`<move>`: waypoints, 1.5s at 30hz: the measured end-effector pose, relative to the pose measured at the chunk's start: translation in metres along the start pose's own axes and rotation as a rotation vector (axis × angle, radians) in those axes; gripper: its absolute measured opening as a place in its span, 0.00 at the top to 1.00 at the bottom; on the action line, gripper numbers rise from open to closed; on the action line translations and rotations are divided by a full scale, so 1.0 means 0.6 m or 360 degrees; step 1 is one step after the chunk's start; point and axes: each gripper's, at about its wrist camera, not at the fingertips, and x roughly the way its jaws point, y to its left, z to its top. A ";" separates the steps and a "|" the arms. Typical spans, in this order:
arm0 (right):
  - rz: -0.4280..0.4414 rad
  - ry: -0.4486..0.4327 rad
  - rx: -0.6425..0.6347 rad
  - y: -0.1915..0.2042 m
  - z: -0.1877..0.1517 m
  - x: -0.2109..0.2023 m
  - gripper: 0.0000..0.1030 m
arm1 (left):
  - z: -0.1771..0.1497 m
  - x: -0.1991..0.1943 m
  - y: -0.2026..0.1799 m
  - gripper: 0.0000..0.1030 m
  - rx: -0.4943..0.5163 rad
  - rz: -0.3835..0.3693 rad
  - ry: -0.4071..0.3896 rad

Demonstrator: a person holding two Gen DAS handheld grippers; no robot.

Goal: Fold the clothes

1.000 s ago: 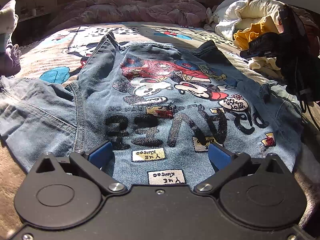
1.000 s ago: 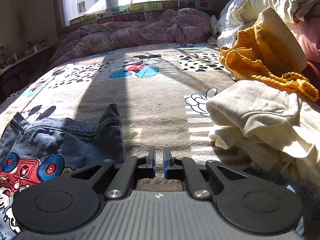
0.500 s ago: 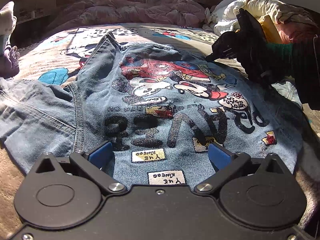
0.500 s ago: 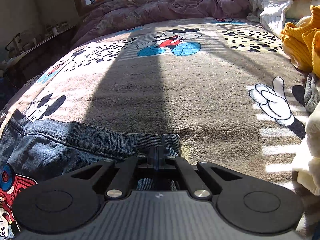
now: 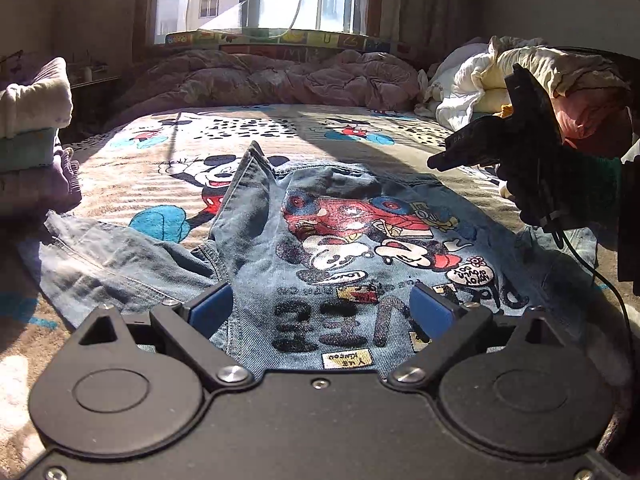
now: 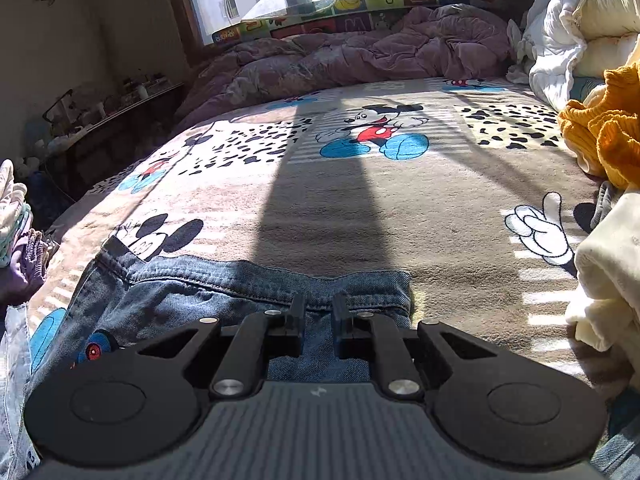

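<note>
A: How do the 2 grippers stand?
B: The left gripper (image 5: pixel 320 312) is spread wide, blue pads either side of the denim jacket (image 5: pixel 360 240), gripping nothing. The right gripper (image 6: pixel 318 316) shows a narrow gap over the jacket's collar edge (image 6: pixel 280 280); I cannot tell whether cloth is pinched.
A: Changes from 0.5 s ago?
B: Its fingers were pressed together then; now they have parted slightly. The left looks higher.
A: Differences between views?
B: Only the left view shows the jacket's cartoon print, spread on the blanket (image 6: pixel 340 208); only the right shows the yellow knit (image 6: pixel 604 136).
</note>
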 end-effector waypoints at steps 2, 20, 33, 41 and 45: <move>0.0025 0.0009 -0.0024 0.005 -0.004 0.002 0.84 | 0.022 -0.002 0.013 0.24 0.0043 0.0045 -0.0071; -0.0188 0.0055 -0.0136 -0.051 -0.014 0.109 0.92 | 0.180 0.404 0.237 0.94 -0.0353 -0.0272 0.0408; -0.0304 0.0030 -0.0313 -0.010 0.015 0.104 0.89 | 0.214 0.437 0.188 0.64 -0.0152 -0.0125 0.0436; -0.0311 0.0178 -0.0196 -0.047 0.011 0.132 0.91 | 0.237 0.439 0.195 0.70 -0.0280 -0.0044 0.0478; -0.0384 0.0133 -0.0216 -0.032 0.024 0.102 0.80 | 0.235 0.385 0.215 0.51 -0.0345 -0.0002 0.0302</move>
